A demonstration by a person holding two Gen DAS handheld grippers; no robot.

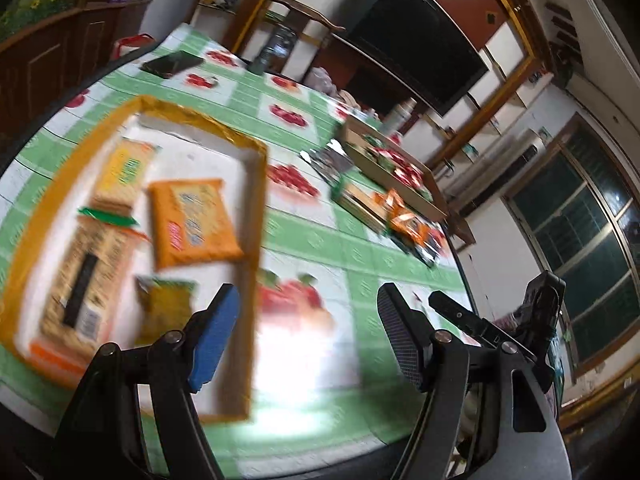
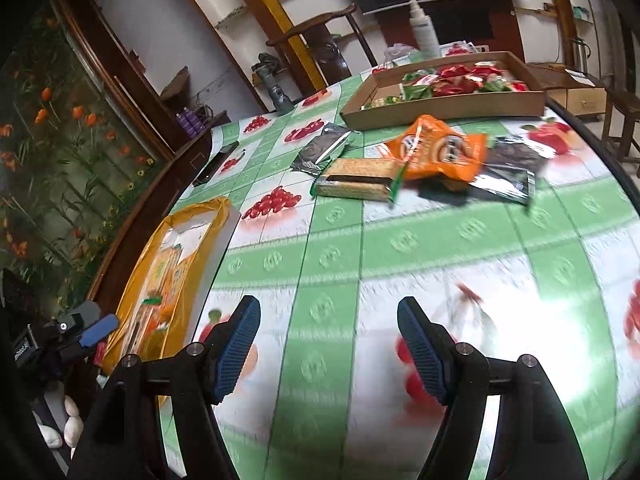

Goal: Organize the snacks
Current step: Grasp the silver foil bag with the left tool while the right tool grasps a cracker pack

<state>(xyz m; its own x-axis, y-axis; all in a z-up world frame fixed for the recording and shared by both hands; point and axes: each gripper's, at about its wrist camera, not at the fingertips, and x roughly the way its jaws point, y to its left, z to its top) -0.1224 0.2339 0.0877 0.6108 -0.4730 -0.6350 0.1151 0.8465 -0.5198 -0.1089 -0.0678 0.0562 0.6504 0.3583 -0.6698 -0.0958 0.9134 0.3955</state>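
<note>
hovering over the fruit-print tablecloth (image 2: 320,240), left tool (image 1: 306,340) and right tool (image 2: 328,344) gape wide, holding nothing.

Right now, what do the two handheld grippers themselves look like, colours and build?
Both the left gripper and the right gripper have black linkage arms joined by silver round pivot pins. Their fingers are flat paddles with blue, finely ribbed pads. In the left wrist view, one finger looks dark grey with a mesh texture. No cables or sleeves show.
</note>
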